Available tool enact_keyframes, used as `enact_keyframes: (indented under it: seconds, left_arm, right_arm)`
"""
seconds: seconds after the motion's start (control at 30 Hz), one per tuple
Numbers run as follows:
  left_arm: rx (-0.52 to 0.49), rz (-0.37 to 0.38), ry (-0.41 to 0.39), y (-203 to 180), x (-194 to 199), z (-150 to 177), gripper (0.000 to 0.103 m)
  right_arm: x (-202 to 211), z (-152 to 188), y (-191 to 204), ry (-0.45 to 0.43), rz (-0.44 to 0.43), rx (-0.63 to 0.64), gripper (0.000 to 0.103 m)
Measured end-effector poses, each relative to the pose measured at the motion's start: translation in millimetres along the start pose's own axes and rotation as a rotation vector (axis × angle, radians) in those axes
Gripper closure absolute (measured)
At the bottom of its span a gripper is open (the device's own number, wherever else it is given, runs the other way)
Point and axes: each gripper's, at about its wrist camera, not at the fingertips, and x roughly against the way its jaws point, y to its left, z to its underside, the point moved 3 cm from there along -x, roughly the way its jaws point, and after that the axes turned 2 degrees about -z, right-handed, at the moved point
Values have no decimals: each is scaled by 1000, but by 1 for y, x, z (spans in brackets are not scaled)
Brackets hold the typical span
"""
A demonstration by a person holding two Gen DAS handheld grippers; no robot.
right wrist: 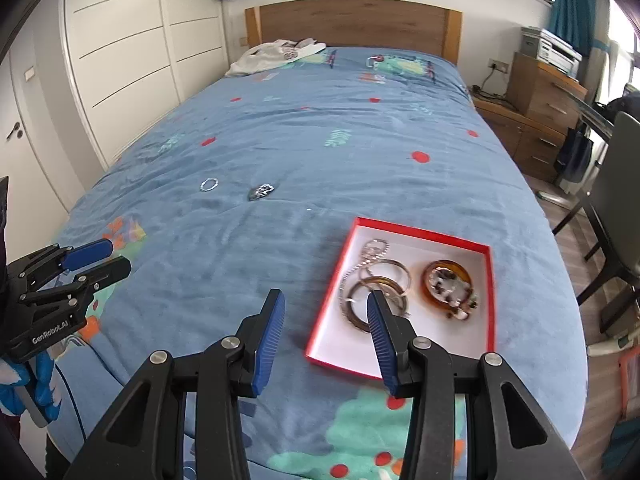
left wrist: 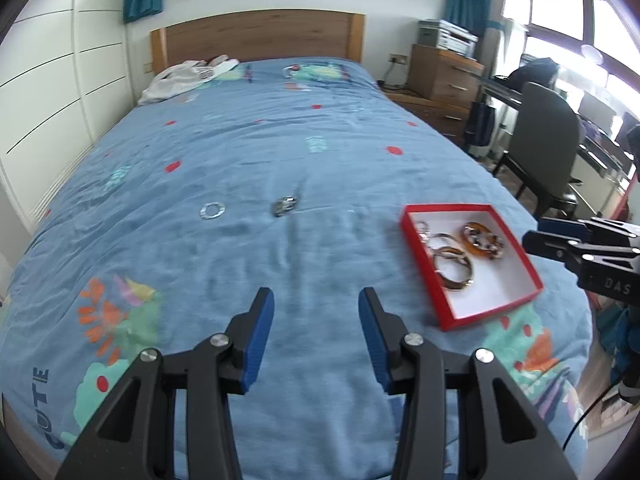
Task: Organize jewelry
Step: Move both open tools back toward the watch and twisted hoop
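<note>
The red box (right wrist: 420, 236) sits on the blue bedspread (left wrist: 248, 152), holding 3 bangles (right wrist: 448, 284) and a chain. The right gripper (right wrist: 326, 312) hovers at the box's near left corner, jaws apart and empty. The left gripper (left wrist: 316, 312) hangs left of the box, jaws likewise parted with nothing between. Beyond the box to its left lie a silver ring (left wrist: 212, 210) and a small dark trinket (left wrist: 285, 205), well apart from both claws.
</note>
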Motion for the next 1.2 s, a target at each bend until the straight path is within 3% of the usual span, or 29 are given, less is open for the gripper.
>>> enact_keyframes:
  seconds: [0.57, 0.8, 1.2]
  left_arm:
    - [49, -141, 58, 88, -62, -12, 61]
    - [161, -100, 80, 139, -113, -27, 61]
    - [177, -29, 139, 166, -222, -56, 61]
  right_arm:
    - [-82, -44, 58, 56, -106, 65, 60]
    - [-134, -71, 69, 70, -157, 64, 60]
    - [-249, -109, 88, 120, -232, 24, 60]
